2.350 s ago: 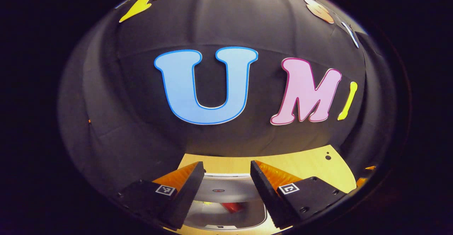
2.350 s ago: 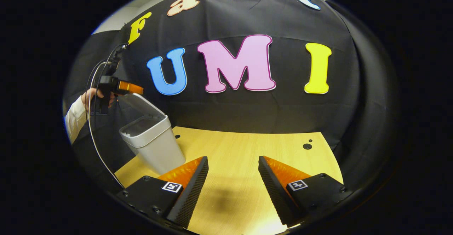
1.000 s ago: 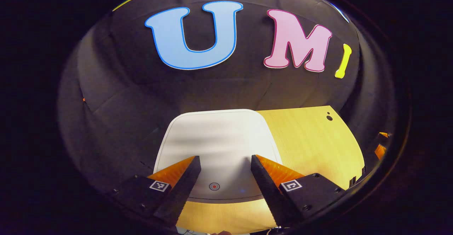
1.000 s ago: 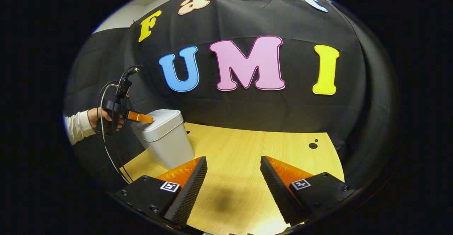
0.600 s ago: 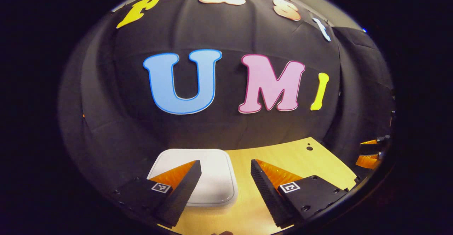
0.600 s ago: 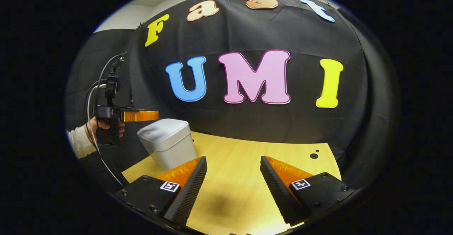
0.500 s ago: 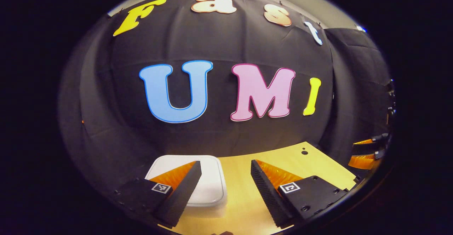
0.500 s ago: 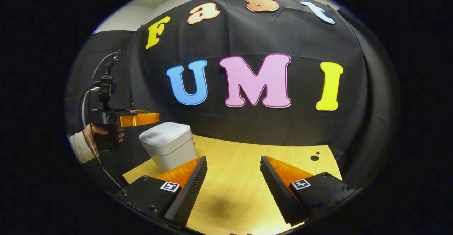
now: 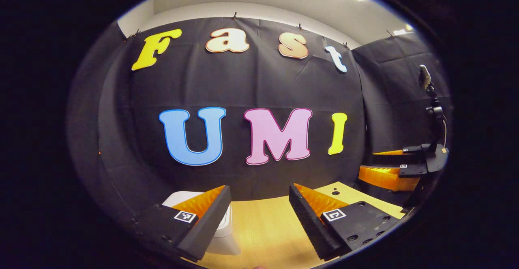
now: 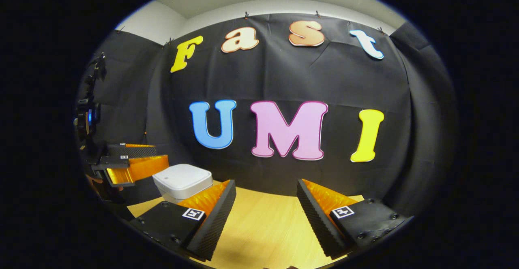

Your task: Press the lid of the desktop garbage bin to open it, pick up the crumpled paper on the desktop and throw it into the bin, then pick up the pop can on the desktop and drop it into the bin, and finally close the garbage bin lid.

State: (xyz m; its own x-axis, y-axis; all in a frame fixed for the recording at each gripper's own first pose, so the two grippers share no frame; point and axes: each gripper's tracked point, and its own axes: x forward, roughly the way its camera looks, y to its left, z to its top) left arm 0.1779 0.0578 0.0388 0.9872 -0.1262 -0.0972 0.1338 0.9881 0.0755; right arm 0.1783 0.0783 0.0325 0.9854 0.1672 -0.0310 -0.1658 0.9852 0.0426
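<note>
The bin [image 10: 183, 181] is seen with its lid [image 10: 182, 176] shut, on the table [image 10: 263, 228] at 9 o'clock in the right gripper view. The left gripper [image 9: 259, 198] and the right gripper [image 10: 265, 192] are both held wide open, and nothing is gripped.

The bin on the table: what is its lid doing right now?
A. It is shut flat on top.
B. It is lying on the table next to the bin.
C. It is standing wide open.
A: in the right gripper view the lid lies flat and closed on top of the bin, with no gap showing.
</note>
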